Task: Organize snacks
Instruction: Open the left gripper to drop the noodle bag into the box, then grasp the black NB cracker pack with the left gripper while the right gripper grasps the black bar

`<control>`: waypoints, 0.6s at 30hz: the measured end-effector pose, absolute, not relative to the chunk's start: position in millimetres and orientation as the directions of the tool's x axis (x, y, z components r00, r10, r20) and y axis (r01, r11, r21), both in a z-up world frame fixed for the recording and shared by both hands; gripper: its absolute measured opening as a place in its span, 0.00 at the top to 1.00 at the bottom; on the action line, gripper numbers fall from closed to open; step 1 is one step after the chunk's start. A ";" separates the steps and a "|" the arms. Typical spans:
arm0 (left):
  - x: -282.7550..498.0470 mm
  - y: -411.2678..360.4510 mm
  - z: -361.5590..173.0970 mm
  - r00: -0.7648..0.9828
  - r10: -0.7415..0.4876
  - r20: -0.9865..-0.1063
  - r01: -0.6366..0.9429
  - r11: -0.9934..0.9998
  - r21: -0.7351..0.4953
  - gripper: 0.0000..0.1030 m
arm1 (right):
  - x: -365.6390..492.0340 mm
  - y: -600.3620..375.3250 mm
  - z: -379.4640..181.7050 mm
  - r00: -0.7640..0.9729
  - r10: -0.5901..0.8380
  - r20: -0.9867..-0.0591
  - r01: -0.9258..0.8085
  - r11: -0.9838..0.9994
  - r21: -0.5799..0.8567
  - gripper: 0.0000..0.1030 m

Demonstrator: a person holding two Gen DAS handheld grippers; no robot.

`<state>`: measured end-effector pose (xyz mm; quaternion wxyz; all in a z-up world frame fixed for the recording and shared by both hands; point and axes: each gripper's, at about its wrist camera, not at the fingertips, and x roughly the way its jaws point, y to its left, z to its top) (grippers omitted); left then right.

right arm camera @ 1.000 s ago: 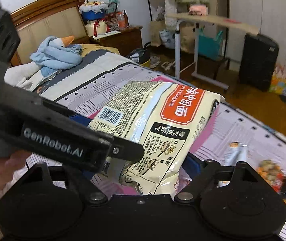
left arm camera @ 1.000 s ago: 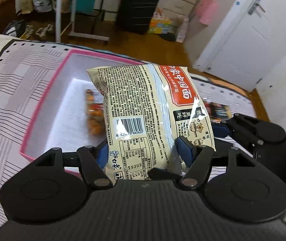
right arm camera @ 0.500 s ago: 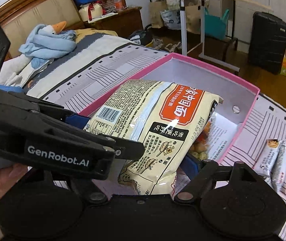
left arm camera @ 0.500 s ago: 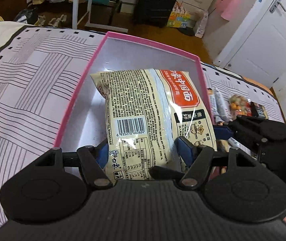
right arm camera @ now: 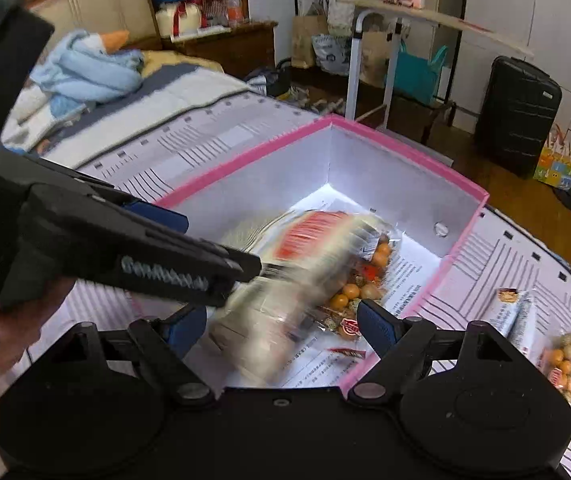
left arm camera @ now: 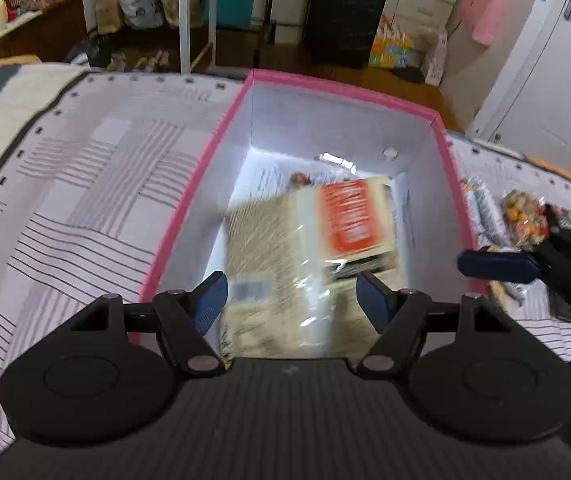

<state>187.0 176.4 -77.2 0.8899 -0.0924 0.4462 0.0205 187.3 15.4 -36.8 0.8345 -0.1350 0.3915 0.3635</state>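
**Noodle packet inside the pink box, both grippers spread above it**

The noodle packet (left arm camera: 309, 248) is a motion-blurred shape inside the pink-rimmed box (left arm camera: 189, 208), its orange label toward the far wall. It touches neither gripper. The left gripper (left arm camera: 291, 300) hangs over the near end of the box with its blue pads wide apart and nothing between them. The right gripper (right arm camera: 281, 324) is likewise spread, empty, just above the near rim.

In the right wrist view the left gripper's black body crosses the frame from the left and hides part of the packet and the near left corner of the box. Under the packet lies a clear bag of orange and tan nut snacks (right arm camera: 357, 280) on a printed paper sheet (right arm camera: 401, 276) lining the white floor of the box.

Outside the box, on its right side, two items rest on the bedspread (left arm camera: 85, 184): a white wrapped bar (right arm camera: 513, 312) and, just beside it, a second clear bag of mixed nuts (right arm camera: 569, 360).

The bedspread is white with grey striped blocks. Around the bed are a wooden headboard (right arm camera: 97, 4), a light blue plush (right arm camera: 85, 68), one black suitcase (left arm camera: 345, 12), a rolling side table (right arm camera: 405, 16), a white door (left arm camera: 557, 60) and a wooden floor.

Count: one noodle packet, two nut bags, one bar, one box.
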 end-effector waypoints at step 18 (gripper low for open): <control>125.6 98.3 8.3 0.678 -0.198 -0.708 0.083 0.977 -0.195 0.33 | 158.8 -136.8 43.2 0.507 0.560 -0.655 -0.581 0.784 0.220 0.16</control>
